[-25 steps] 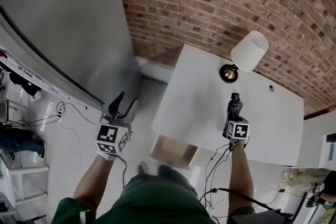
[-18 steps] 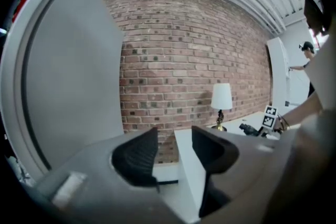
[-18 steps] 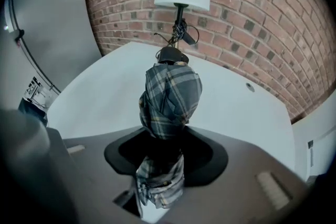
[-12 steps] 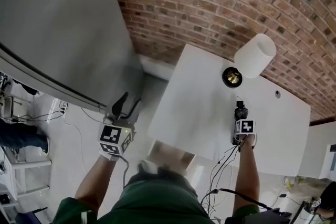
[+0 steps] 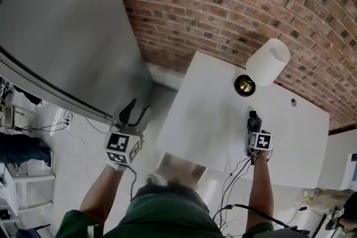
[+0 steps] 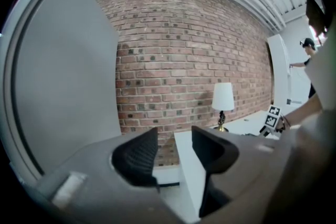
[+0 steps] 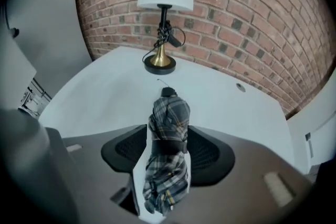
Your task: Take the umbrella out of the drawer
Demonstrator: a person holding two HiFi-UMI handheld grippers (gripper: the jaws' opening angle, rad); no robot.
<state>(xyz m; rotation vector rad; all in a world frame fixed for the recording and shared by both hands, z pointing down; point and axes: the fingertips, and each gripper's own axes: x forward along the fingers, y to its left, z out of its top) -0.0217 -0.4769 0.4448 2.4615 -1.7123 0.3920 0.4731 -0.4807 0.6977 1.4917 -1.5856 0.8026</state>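
A folded plaid umbrella [image 7: 168,139] lies on the white table [image 7: 105,86], its dark tip toward the lamp; in the head view the umbrella [image 5: 254,121] shows just beyond the marker cube. My right gripper [image 7: 168,150] points steeply down over it. Its jaws are opening, with the umbrella's strapped middle between the pads, which stand close at each side. The open wooden drawer [image 5: 179,166] shows blurred under the table's near edge. My left gripper [image 6: 173,152] is open and empty, held off the table's left side [image 5: 131,112].
A lamp with a white shade [image 5: 268,61] and brass base [image 5: 244,85] stands at the back of the table [image 5: 206,114] by the brick wall. A large grey panel [image 5: 61,36] leans at the left. Cables [image 5: 237,175] trail below the table's front.
My right hand has come down and to the right with the umbrella, laying it on the table, and its jaws have widened. The left gripper has shifted slightly.
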